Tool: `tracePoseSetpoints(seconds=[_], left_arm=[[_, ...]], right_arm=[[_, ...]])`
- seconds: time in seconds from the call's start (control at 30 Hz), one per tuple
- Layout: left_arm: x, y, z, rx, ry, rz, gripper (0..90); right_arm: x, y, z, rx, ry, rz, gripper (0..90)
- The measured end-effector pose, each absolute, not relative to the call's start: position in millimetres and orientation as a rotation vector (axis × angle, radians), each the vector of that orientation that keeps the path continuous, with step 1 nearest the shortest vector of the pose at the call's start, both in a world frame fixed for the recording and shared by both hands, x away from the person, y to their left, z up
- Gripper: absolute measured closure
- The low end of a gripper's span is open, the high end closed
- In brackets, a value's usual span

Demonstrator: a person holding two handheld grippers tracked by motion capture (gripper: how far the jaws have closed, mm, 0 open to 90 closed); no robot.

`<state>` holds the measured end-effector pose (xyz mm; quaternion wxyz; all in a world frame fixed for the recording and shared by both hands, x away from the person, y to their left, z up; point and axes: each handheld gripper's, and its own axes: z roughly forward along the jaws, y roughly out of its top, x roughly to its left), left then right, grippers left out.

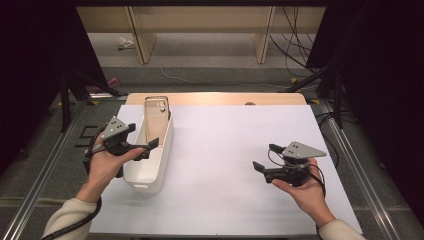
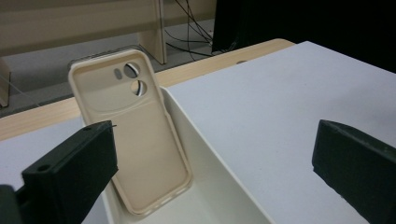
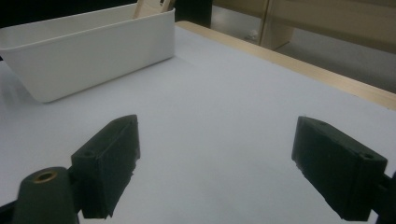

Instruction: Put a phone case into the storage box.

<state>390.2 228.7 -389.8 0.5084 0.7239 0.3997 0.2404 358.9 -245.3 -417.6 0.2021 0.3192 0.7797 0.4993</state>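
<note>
Beige phone case (image 1: pixel 156 113), soft matte silicone look, rounded corners, stands nearly upright inside the white bin (image 1: pixel 161 165), leaning against the bin's far end wall. Bin is smooth white plastic, long and narrow, rounded corners, walls flaring slightly outward, sits on the left part of the desk (image 1: pixel 235 150). Desk top is covered by a flat matte white sheet; a light wood edge strip shows along the far side.

Left gripper (image 1: pixel 152 145) hovers over the bin's left rim near its middle, jaws spread wide and empty, not touching the case. Left hand (image 1: pixel 107 162) grips it from below. Right gripper (image 1: pixel 258 167) is held over bare desk on the right, well apart from the bin, jaws wide and empty, right hand (image 1: pixel 300 187) under it. Both carry a grey three-cornered plate on top; black matte blocky jaws.

Left gripper view: inner face of the phone case (image 2: pixel 133 135) with raised lip, two round camera cutouts and a small oval slot near the top, bottom edge resting on the bin floor. The high view does not resolve these cutouts.

Right gripper view: the bin's (image 3: pixel 88 51) long outer wall from low down, with a sliver of the case's top (image 3: pixel 152 7) poking above the rim.
</note>
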Motion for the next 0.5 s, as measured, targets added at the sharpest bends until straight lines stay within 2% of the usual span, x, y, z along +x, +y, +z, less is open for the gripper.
tracePoseSetpoints(seconds=[0.5], left_arm=[[361,222,-397,1.743,0.875,0.584,0.0]], right_arm=[[352,-259,-416,0.913,2.169,1.401,16.0]])
